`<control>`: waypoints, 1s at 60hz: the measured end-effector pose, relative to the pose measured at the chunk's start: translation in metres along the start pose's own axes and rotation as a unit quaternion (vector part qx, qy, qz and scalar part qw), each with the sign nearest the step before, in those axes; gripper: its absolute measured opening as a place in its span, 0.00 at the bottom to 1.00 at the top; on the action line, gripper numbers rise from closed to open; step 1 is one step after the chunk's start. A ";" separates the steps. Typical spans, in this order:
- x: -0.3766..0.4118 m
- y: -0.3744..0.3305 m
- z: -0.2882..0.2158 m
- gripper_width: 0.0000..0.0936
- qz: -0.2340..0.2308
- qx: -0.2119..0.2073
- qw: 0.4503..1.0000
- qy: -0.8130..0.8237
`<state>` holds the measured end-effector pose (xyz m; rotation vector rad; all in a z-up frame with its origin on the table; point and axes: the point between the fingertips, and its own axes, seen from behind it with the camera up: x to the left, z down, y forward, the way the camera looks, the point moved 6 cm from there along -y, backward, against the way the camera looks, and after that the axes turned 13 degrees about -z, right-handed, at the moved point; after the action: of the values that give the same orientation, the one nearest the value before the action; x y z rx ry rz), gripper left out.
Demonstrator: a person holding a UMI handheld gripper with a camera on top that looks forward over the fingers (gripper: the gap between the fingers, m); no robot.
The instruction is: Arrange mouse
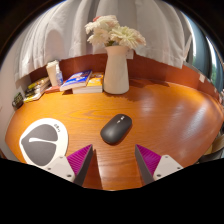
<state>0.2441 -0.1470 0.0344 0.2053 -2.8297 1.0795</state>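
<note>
A dark grey computer mouse (pixel 116 128) lies on the round wooden table (pixel 170 115), just ahead of my fingers and a little beyond them. My gripper (pixel 113 160) is open and empty, with bare table showing between the two purple pads (pixel 82 160). The mouse is apart from both fingers. A round grey and white mouse pad (pixel 42 142) lies on the table to the left of the mouse, beside my left finger.
A white vase (pixel 116 70) with pale flowers stands beyond the mouse. Books (pixel 82 82) and a small box (pixel 54 73) lie at the back left. A light curtain hangs behind the table. The table's edge curves round to the right.
</note>
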 end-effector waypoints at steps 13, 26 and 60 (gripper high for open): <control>-0.013 0.054 -0.041 0.93 -0.042 0.018 0.999 -0.005; -0.009 0.079 -0.064 0.91 -0.055 0.042 0.997 -0.018; -0.017 0.084 -0.072 0.35 -0.066 0.065 0.996 0.009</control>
<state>0.2509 -0.0351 0.0299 0.3842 -2.6880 1.2303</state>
